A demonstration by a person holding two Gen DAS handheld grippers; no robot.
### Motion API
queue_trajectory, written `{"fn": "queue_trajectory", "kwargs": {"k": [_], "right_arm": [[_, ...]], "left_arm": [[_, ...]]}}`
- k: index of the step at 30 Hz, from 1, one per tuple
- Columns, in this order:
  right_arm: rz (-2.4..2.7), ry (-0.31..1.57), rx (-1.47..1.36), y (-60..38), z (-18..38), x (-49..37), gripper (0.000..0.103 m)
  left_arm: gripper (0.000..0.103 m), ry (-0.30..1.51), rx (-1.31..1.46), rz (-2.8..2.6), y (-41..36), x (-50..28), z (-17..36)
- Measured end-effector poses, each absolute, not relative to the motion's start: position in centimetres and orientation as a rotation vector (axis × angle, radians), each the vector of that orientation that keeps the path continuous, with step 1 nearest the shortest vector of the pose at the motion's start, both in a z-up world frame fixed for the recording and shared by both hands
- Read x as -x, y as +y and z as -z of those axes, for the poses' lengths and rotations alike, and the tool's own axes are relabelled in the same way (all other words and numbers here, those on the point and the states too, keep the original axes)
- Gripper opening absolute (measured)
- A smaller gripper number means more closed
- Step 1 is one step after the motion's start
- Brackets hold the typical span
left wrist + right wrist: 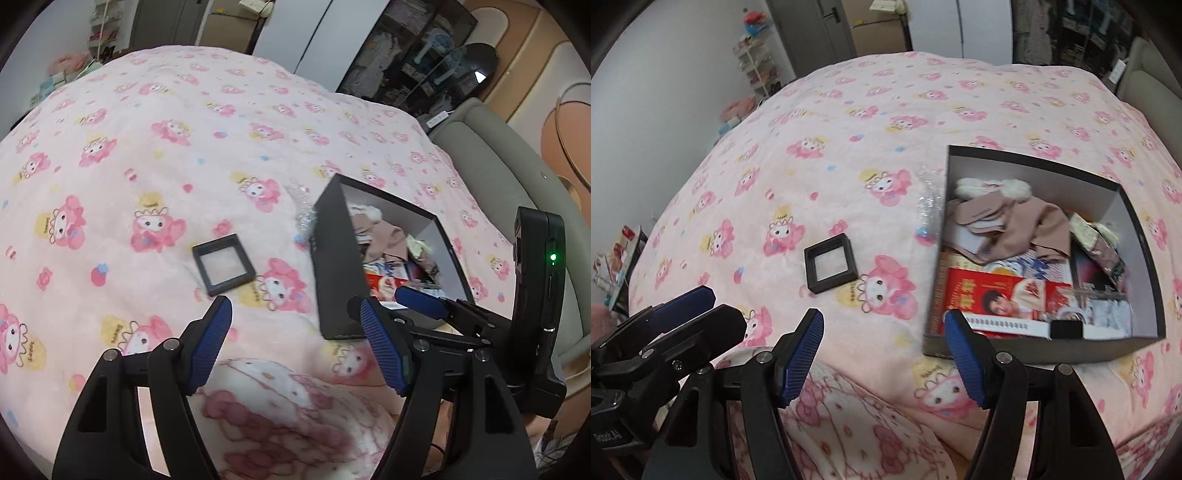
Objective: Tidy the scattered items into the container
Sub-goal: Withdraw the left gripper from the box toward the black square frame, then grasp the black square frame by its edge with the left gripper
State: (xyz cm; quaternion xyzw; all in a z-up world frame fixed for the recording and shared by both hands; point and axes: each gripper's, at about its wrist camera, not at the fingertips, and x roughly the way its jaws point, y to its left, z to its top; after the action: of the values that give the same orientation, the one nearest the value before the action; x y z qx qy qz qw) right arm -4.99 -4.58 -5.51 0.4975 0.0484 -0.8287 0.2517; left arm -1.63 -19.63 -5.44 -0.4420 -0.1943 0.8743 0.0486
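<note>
A small black square frame case (223,264) (830,263) lies flat on the pink blanket. To its right stands the open black box (336,266) (1027,157), holding a beige fur-trimmed garment (1015,221), a red printed packet (997,291) and other small items. A crumpled clear wrapper (304,216) (929,199) lies against the box's left wall. My left gripper (295,317) hovers open and empty just short of the frame case. My right gripper (882,321) is open and empty near the box's front left corner. In the left wrist view, one blue pad (421,301) of the right gripper shows over the box.
The bed carries a pink cartoon-print blanket (849,129). A folded pink-and-white fleece (857,424) lies at the near edge. A grey padded headboard (491,155) runs along the right. A shelf rack (757,62) and wardrobe doors stand beyond the bed.
</note>
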Motion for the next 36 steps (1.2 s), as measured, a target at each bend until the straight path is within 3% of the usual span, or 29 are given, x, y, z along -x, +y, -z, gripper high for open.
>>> {"fn": "queue_trajectory", "kwargs": {"k": [16, 26, 36], "right_arm": [[2.148, 0.172, -1.488, -10.2, 11.4, 9.7, 0.065], [2.143, 0.341, -1.457, -15.7, 13.3, 11.9, 0.067], [2.037, 0.364, -1.567, -18.4, 18.2, 14.4, 0.067]], "left_arm": [[0.074, -0.763, 1.521, -2.634, -25.6, 7.2, 12.3], [0.071, -0.968, 1.61, -2.517, -30.4, 11.0, 17.6], [0.071, -1.079, 1.657, -2.326, -30.4, 13.0, 21.7]]}}
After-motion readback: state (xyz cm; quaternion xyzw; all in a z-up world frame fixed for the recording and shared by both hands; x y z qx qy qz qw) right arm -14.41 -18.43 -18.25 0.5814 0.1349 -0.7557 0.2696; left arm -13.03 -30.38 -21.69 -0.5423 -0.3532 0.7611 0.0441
